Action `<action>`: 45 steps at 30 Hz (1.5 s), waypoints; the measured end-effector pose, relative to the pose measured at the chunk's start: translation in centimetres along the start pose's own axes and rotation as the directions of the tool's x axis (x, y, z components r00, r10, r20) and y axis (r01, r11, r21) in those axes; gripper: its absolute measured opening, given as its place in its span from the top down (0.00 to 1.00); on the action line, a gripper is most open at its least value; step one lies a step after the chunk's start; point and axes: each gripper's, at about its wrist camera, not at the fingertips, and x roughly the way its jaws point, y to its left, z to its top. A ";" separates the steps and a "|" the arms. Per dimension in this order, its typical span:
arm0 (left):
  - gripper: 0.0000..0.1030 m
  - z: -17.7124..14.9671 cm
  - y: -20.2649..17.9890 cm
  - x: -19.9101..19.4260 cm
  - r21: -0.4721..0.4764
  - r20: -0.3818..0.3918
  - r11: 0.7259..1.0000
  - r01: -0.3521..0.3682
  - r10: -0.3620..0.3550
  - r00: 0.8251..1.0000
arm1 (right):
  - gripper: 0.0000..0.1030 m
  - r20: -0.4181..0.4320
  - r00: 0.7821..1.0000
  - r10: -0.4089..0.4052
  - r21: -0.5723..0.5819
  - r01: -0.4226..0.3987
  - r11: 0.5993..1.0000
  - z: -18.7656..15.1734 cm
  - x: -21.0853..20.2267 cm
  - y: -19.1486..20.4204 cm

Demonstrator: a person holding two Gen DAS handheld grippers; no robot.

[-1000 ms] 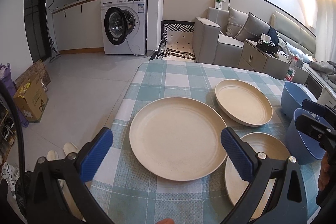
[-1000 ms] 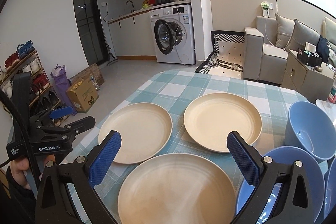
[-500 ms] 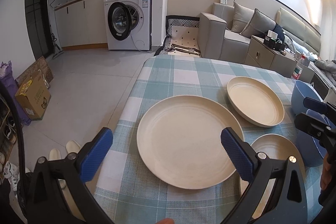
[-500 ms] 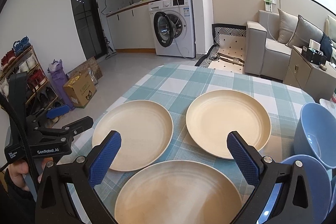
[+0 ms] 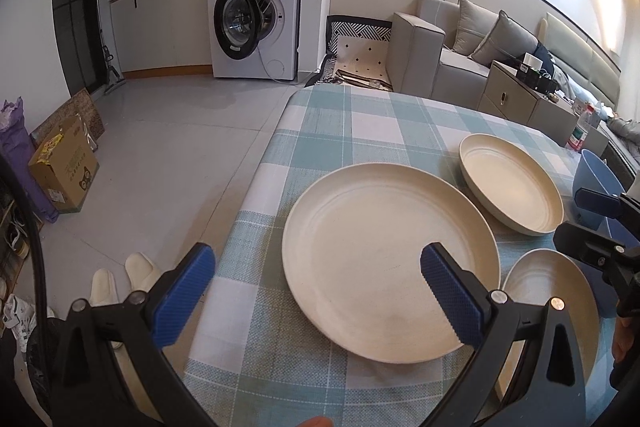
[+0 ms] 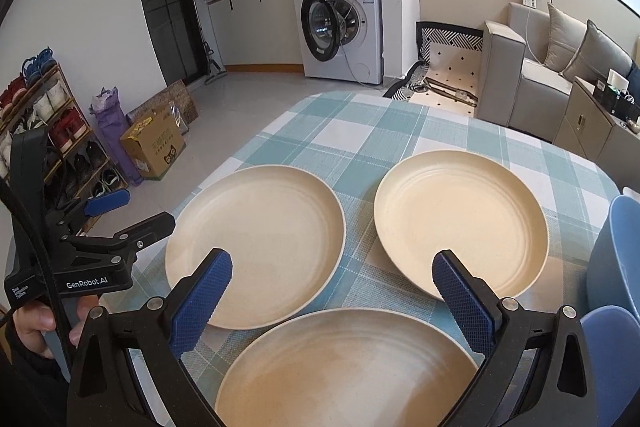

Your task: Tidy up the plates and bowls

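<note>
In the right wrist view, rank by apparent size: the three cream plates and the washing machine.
1. Nearest plate, partly cut off
2. Left plate and right plate look alike
3. Washing machine, though farther away

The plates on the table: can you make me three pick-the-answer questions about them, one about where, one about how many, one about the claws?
1. Where are the blue bowls?
A. right of the plates
B. on the floor
C. on the sofa

2. How many cream plates lie on the checked tablecloth?
A. one
B. three
C. five

3. How do both claws stand?
A. shut on a plate
B. open, holding nothing
C. shut on a bowl

Answers:
1 A, the bowls sit at the table's right edge.
2 B, the left plate, far plate and near plate lie apart, unstacked.
3 B, the left claw and right claw both gape wide above the plates.
</note>
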 end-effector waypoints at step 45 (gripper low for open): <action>0.45 -2.2 0.8 4.1 -0.008 -0.151 0.993 0.121 -0.121 0.981 | 0.53 -0.205 0.978 0.037 0.014 -0.034 0.999 -0.6 10.0 0.7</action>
